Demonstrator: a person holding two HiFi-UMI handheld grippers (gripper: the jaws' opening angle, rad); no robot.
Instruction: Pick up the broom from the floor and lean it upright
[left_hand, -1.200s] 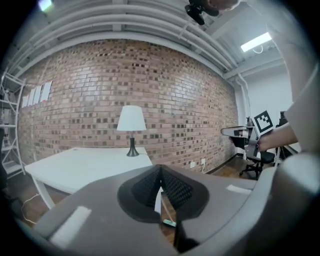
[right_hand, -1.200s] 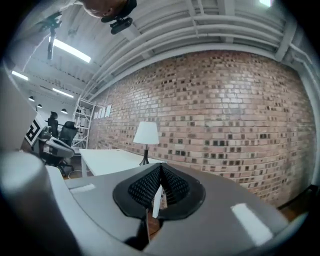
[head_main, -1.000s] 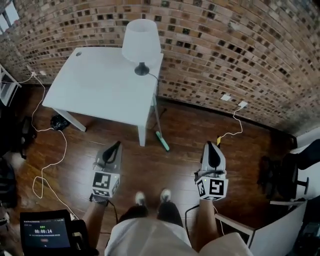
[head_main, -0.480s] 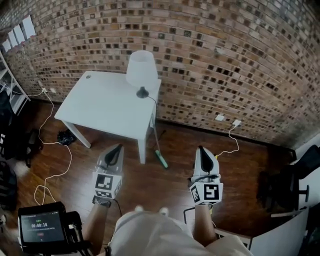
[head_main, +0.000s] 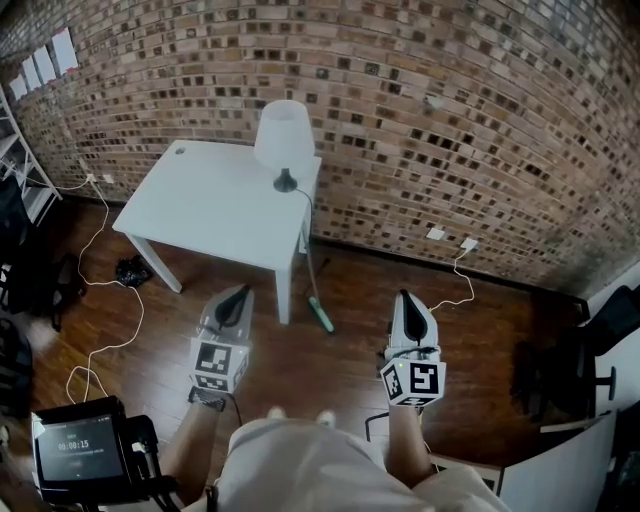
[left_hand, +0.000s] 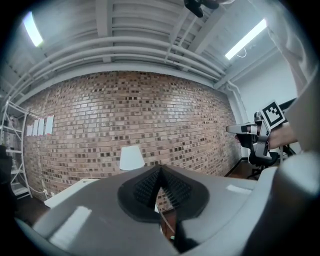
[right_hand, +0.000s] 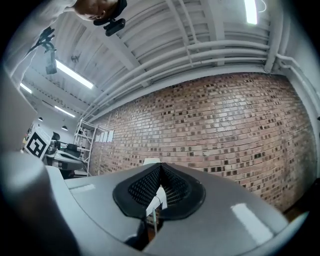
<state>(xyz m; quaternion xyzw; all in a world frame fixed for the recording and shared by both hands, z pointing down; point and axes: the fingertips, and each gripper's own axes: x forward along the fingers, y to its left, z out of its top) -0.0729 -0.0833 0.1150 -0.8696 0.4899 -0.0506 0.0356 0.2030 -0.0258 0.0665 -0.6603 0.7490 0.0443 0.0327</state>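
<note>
At my lower left a small screen (head_main: 78, 448) glows, and a white cable (head_main: 141, 306) trails over the wood floor (head_main: 340, 360) beyond it. The white table (head_main: 200, 210) stands against the brick wall (head_main: 450, 120), with a white lamp (head_main: 284, 135) at its far right corner. My left gripper (head_main: 238, 293) points forward over the floor in front of the table. Its jaws are pressed together, pad on pad, with nothing between them. Just right of the table's front leg is the broom (head_main: 322, 318) — green head on the floor, thin handle rising along the table's right edge toward the lamp. My right gripper (head_main: 402, 298) hangs well to the right of the broom, apart from it — its jaws are closed tight too, and empty. A dark chair (head_main: 600, 345) sits at the far right.
</note>
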